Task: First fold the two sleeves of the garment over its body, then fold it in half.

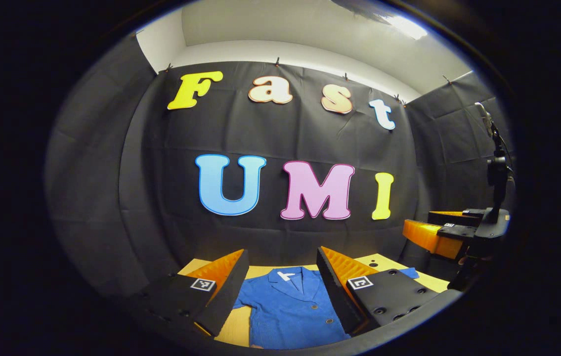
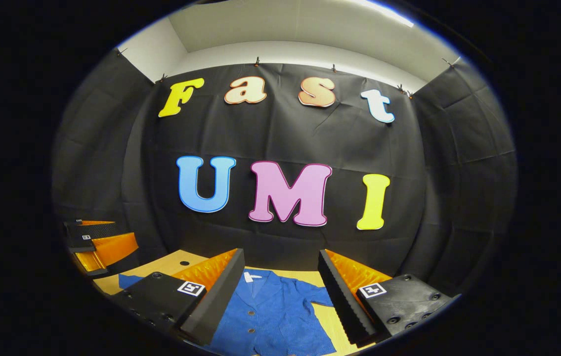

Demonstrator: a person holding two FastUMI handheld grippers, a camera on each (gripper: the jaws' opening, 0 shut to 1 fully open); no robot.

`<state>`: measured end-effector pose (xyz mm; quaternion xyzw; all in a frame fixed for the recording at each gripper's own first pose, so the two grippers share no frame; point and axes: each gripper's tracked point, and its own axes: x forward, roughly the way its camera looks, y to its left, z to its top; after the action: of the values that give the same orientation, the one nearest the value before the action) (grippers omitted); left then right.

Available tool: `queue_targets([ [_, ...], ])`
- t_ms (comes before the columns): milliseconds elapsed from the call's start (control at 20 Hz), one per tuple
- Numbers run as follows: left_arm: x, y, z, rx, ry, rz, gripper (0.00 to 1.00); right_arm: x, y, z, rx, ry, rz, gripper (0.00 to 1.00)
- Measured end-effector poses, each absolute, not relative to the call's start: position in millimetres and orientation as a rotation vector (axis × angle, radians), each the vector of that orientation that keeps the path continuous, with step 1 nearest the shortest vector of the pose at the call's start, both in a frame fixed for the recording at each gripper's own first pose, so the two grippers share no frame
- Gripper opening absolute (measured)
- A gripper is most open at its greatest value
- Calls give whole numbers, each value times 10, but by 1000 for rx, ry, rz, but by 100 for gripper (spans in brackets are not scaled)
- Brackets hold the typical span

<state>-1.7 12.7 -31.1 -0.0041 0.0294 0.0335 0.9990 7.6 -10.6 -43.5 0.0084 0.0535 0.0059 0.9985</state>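
Each tool (image 1: pixel 282 291) (image 2: pixel 280 296) — black blocky body, round screws, square black-and-white marker tags, ribbed wedge-shaped fingers (image 1: pixel 339 284).

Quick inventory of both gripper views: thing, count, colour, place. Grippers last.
Garment: 1, blue, buttoned with a collar, lying flat on the table, sleeves spread out to the sides, not yet folded.
Table: 1, light wood, under the garment, with a small dark hole near each far corner.
Stand: 1, black, upright at the right edge of the left gripper view, something small mounted on top.
Booth wall: black cloth on three sides, clipped up along its top edge.
Ceiling: white, with a light strip.
Left gripper: 1, open, above the garment's collar end.
Right gripper: 1, open, above the garment.
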Motion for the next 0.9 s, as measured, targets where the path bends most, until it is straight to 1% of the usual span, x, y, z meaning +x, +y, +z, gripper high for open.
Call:
queue_targets([
  [100,-29,130,-322,-28,66,90,80,108,-141,-482,11,106,13,96],
  [200,-26,92,-365,-35,77,80,79,149,-152,-581,21,128,17,96],
  [250,-20,88,-398,-25,86,81,79,182,-158,-628,27,138,21,99],
  [350,5,65,-409,-5,91,84,80,246,-214,-732,33,155,22,99],
  [400,24,44,-401,2,91,92,80,300,-249,-789,35,164,23,96],
  [450,53,30,-408,4,90,100,80,333,-275,-845,38,174,24,96],
  [500,94,17,-413,2,91,106,80,374,-311,-919,38,186,26,99],
  [550,132,-8,-443,0,96,111,80,415,-348,-1000,38,203,30,99],
  [600,174,-30,-469,-1,103,116,80,465,-388,-1103,37,221,35,96],
  [700,251,-90,-524,4,119,132,80,560,-509,-1290,44,255,34,96],
  [850,355,-141,-628,19,147,166,79,691,-703,-1736,73,350,27,97],
  [900,387,-167,-660,19,158,170,80,746,-750,-1954,77,405,24,96],
])
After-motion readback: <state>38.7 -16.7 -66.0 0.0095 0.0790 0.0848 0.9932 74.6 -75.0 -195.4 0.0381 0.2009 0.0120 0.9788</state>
